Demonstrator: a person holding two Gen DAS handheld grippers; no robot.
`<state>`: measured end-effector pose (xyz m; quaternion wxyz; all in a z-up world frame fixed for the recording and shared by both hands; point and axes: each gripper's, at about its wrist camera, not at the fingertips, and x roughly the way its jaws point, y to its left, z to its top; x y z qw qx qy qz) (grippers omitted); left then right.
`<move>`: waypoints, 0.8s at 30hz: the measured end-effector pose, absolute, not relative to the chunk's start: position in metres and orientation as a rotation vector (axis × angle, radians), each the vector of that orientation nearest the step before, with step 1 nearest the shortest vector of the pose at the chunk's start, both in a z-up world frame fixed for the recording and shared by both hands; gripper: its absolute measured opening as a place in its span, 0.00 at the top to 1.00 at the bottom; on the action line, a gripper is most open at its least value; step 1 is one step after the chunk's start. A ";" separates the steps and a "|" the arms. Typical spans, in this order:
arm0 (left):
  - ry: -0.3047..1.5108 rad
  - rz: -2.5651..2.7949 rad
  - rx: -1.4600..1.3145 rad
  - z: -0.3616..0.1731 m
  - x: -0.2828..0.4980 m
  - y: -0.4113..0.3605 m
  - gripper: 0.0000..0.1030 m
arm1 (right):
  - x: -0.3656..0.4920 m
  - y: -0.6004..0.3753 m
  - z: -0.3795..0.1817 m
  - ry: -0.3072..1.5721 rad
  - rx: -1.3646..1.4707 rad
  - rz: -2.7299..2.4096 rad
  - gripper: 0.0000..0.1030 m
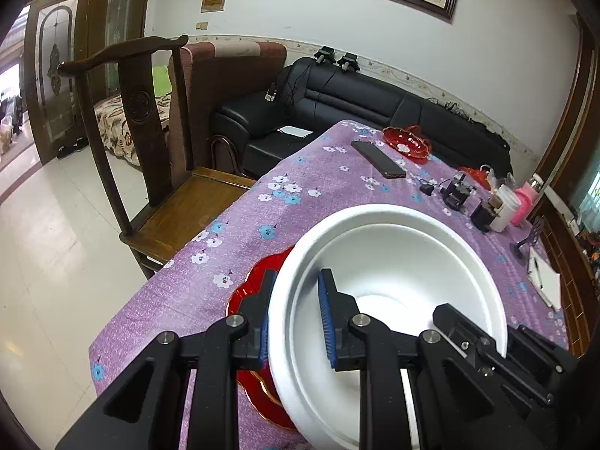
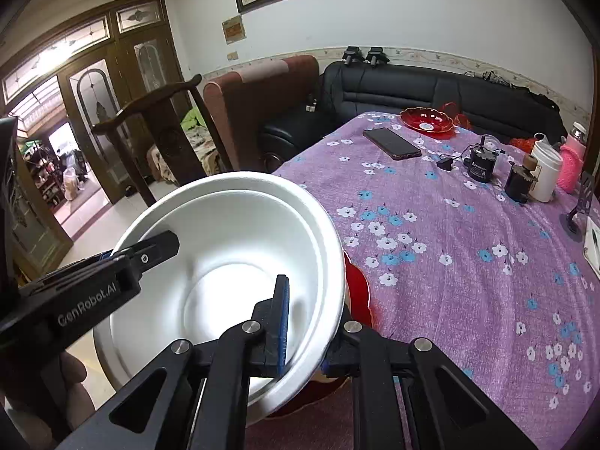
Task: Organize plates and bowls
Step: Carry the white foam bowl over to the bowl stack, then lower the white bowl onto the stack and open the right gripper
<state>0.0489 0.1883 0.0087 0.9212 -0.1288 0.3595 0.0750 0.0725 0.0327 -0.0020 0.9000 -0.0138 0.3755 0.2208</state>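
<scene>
1. Holding a big white bowl (image 1: pixel 393 262) between both grippers, one on each side of the rim. It's up off the table, tilted, over the near left corner.
2. Left gripper (image 1: pixel 294 318) is pinching the bowl's left rim: one blue pad inside the wall, the other outside.
3. Right gripper (image 2: pixel 305 328) does the same on the right rim, blue pad on the inner wall and the other finger behind the outside (looks like two bowls nested, judging by the double rim, but I can't say for sure).
4. Right under the bowl sits a red plate (image 1: pixel 243 296) on the purple flowered tablecloth (image 2: pixel 468 281).
5. Far end of the table: a red scalloped dish (image 2: pixel 427 120) with a dark phone (image 2: pixel 392 143) just left of it. A white cup (image 2: pixel 545 174) and a pink bottle (image 2: pixel 572 165) are on the far right.
6. A wooden chair (image 1: pixel 150 142) stands at the table's left side.
</scene>
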 end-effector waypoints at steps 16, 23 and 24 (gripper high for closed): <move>0.741 0.207 -0.204 -0.006 0.059 0.190 0.80 | 0.089 0.049 -0.027 0.816 -0.071 0.398 0.85; 0.719 0.216 -0.196 -0.004 0.058 0.190 0.76 | 0.093 0.048 -0.027 0.823 -0.044 0.389 0.69; 0.717 0.218 -0.195 -0.003 0.058 0.190 0.75 | 0.092 0.049 -0.027 0.821 -0.042 0.392 0.65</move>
